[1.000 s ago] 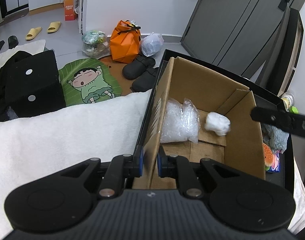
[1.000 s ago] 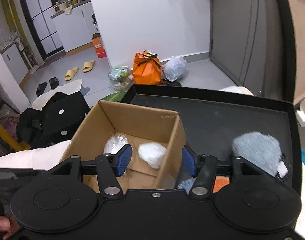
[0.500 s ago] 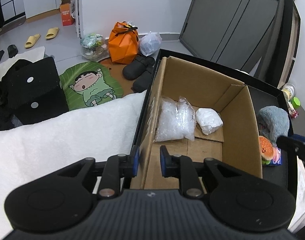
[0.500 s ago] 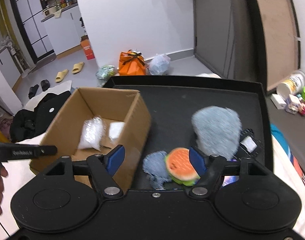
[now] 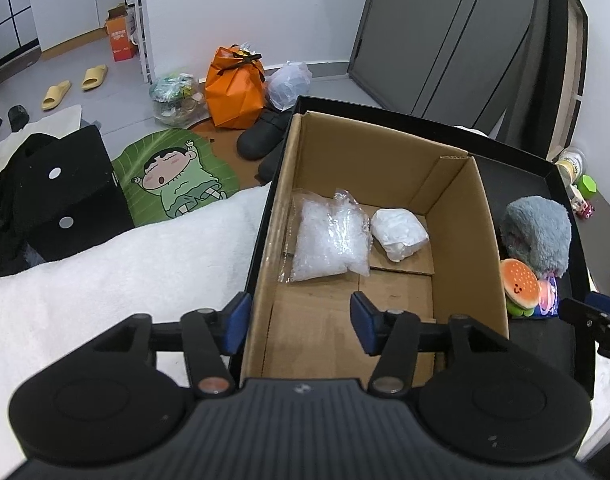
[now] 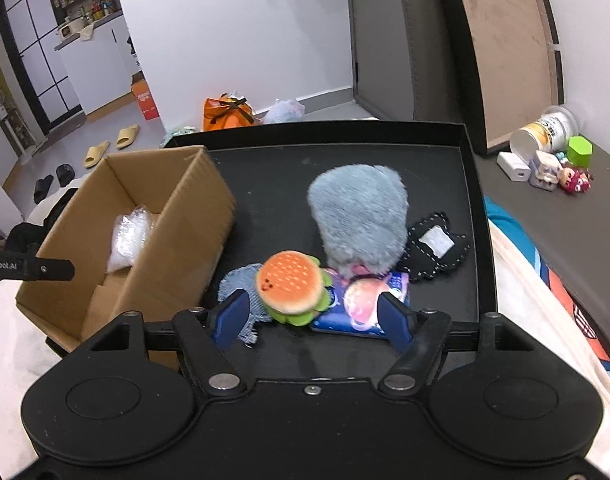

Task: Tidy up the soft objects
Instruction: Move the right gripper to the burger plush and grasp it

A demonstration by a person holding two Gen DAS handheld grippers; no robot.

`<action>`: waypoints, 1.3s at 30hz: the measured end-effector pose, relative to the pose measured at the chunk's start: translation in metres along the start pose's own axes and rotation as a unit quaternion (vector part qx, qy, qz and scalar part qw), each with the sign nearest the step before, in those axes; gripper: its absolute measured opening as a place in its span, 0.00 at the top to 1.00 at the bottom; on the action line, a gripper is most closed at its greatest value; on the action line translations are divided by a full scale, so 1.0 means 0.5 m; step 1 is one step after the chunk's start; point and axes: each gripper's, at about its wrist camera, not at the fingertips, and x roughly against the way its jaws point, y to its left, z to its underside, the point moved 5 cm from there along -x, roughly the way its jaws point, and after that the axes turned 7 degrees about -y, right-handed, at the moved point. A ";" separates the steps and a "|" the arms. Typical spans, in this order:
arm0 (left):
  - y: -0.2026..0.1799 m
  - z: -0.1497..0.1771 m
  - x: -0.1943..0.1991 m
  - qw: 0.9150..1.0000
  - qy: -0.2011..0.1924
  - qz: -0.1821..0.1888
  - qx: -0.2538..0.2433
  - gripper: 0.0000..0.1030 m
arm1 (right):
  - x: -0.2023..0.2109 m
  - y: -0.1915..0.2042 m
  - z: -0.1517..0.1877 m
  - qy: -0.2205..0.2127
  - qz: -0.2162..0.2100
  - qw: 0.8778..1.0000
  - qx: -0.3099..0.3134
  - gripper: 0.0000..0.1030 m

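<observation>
While the orange plush burger toy (image 6: 291, 282) sits by the black tray's (image 6: 471, 216) near edge, face toward the brown cardboard box (image 6: 185, 216), the right gripper (image 6: 311, 318) has swung over it, wide open, empty. Left gripper (image 5: 301, 326) opened up, straddling the box wall. Two white bags (image 5: 331, 240) inside.

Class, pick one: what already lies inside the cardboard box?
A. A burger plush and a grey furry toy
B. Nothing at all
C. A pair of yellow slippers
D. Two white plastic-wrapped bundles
D: the cardboard box holds a clear bag of white filling and a smaller white wrapped bundle on its floor; the plush toys sit outside it.
</observation>
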 end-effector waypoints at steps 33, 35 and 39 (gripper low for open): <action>-0.021 -0.011 -0.012 1.000 0.000 -0.019 -0.011 0.40 | -0.096 0.009 0.010 0.037 -0.019 0.998 -0.048 0.42; -0.020 -0.011 -0.011 1.000 -0.001 -0.019 -0.009 0.40 | -0.101 0.011 0.010 0.038 -0.019 0.998 -0.051 0.44; -0.020 -0.011 -0.011 1.000 0.000 -0.019 -0.010 0.40 | -0.107 0.009 0.015 0.049 -0.020 0.997 -0.056 0.68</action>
